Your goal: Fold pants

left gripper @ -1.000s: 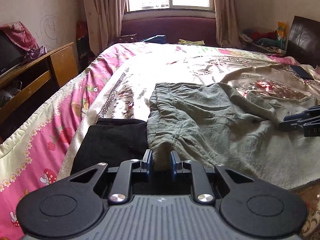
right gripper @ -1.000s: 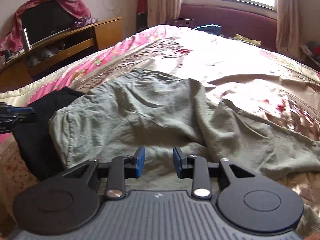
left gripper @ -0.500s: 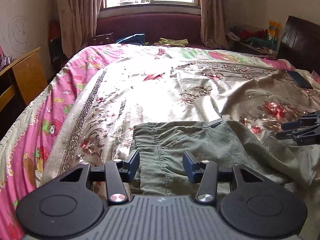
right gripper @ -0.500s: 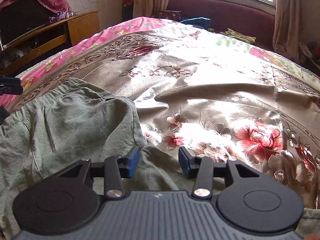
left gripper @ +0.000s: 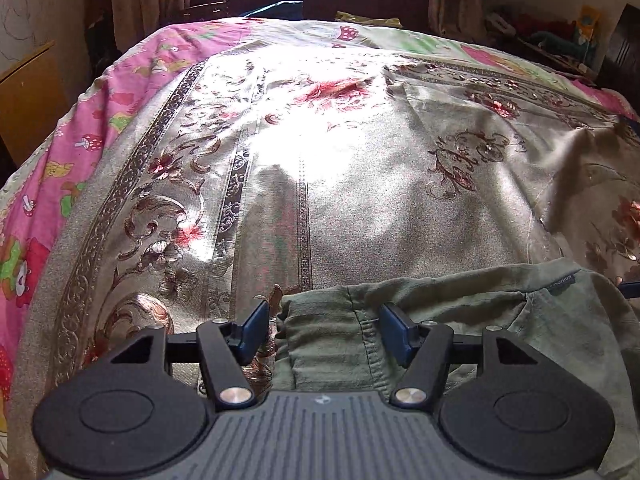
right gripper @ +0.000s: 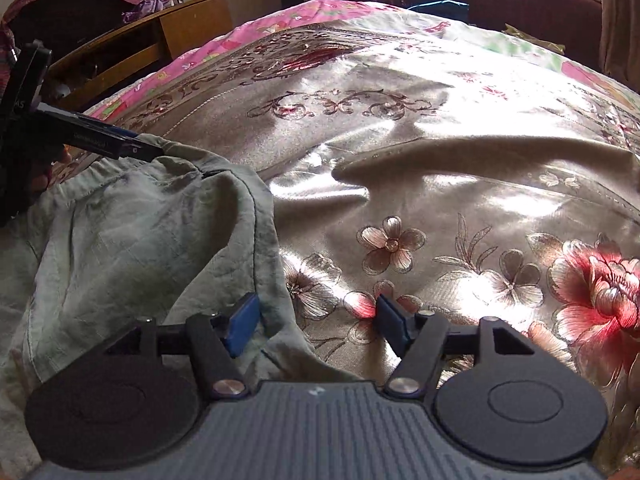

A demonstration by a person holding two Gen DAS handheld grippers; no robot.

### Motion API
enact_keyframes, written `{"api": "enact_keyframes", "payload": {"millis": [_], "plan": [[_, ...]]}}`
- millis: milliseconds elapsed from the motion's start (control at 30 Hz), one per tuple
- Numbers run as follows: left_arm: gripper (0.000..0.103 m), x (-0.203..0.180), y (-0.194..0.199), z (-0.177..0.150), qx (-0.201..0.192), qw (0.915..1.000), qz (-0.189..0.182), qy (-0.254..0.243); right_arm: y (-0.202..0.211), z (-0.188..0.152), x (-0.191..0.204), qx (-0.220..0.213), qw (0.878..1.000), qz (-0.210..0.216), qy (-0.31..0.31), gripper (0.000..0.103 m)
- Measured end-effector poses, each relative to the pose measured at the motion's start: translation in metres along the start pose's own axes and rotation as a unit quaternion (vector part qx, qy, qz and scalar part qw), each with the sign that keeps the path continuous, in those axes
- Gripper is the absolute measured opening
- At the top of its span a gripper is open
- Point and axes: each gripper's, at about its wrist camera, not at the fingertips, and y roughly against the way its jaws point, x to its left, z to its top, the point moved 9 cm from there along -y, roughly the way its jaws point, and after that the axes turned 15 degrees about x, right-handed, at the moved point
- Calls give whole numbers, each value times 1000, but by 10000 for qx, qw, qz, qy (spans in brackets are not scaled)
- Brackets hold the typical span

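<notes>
Pants (left gripper: 480,332): olive-green, crumpled, lying on the bed's shiny floral bedspread (left gripper: 360,200) at the near edge of both views. In the left wrist view the cloth runs across the frame from the middle to the right border, so the long axis looks roughly side to side; which end is the waist I cannot say for sure, though a stitched seam and a pocket-like edge show near the left end. In the right wrist view the same pants (right gripper: 132,240) fill the lower left, with one hemmed edge curving down toward the camera.

Writing: a small dark tab sewn on the upper edge of the pants carries pale letters, too small to read. The side of the other tool's finger in the right wrist view has pale print, also unreadable.

Left tongs (left gripper: 324,328): jaws apart and opening. The left corner of the pants lies between the blue pads (left gripper: 252,330), but the pads do not press on it. From the right wrist view the left tongs' (right gripper: 140,151) tips sit at the far raised corner of the cloth.

Right tongs (right gripper: 316,324): jaws apart and opening. The left pad (right gripper: 242,324) stands just beside the hemmed edge of the pants; the right pad is over bare bedspread. Nothing is clamped.

Pink cartoon-print sheet (left gripper: 44,184) shows beyond the bedspread on the left.
</notes>
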Motion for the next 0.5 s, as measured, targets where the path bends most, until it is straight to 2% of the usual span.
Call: {"api": "enact_keyframes", "payload": {"millis": [33,67,100,200,300,400,500], "plan": [[60,-3,2,-1,-33,10000,19,-75,2,-1,2,23,10000,21,-12,47],[46,-7,4,-3,-57,9999,44,-112,3,-2,4,72,9999,100,-11,23],[42,-9,7,-3,-62,9998,80,-149,5,-4,6,130,9998,160,-10,4],[37,-13,15,-7,-138,9991,308,-272,16,-11,11,150,9996,-59,215,4],[35,-11,31,-9,-299,9990,294,-168,35,-11,10,-23,9995,-239,209,3],[35,-6,60,-11,-551,9983,187,-21,63,-3,9,-298,9988,-373,94,3],[35,1,106,-19,-934,9956,112,31,110,8,17,-755,9961,-445,83,3]]}}
